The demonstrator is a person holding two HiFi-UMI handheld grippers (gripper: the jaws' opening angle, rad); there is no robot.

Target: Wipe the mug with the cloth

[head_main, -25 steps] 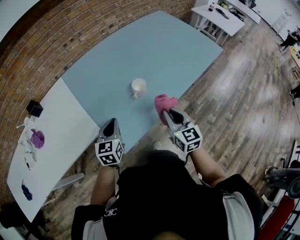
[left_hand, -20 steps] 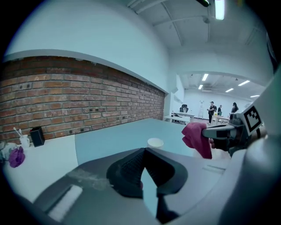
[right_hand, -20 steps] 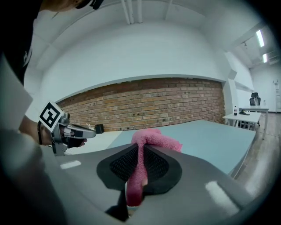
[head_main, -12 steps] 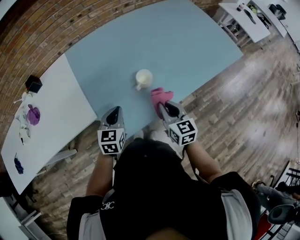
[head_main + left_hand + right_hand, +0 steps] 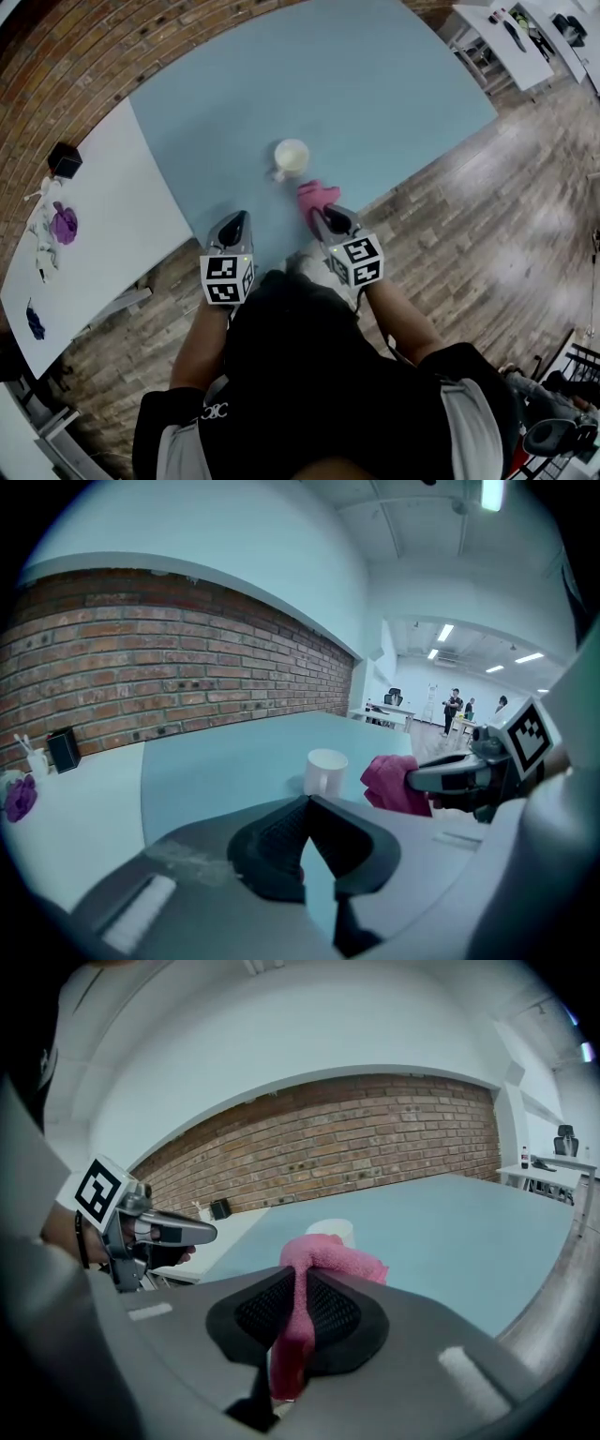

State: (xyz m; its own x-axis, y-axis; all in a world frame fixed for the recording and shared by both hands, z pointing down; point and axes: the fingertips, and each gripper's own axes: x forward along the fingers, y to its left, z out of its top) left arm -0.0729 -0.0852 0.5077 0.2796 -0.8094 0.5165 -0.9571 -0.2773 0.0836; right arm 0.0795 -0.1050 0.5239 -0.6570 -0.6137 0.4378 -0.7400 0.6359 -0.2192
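Approach phase. Right gripper [image 5: 321,214] had the cloth [image 5: 317,196] clamped, mug [image 5: 292,157] just ahead. Left gripper [image 5: 235,221] was closed, empty. Next: cloth onto mug.

The left gripper [image 5: 307,801] has its jaws pressed together, empty, above the blue table [image 5: 225,761]. Beyond stands a white mug [image 5: 325,772]; just right of it the right gripper [image 5: 414,780] clamps a pink cloth [image 5: 392,785].

The left gripper [image 5: 238,219] and right gripper [image 5: 322,212] are grey with black-and-white cubes [image 5: 228,278]; the top [image 5: 309,375] is black with pale panels.
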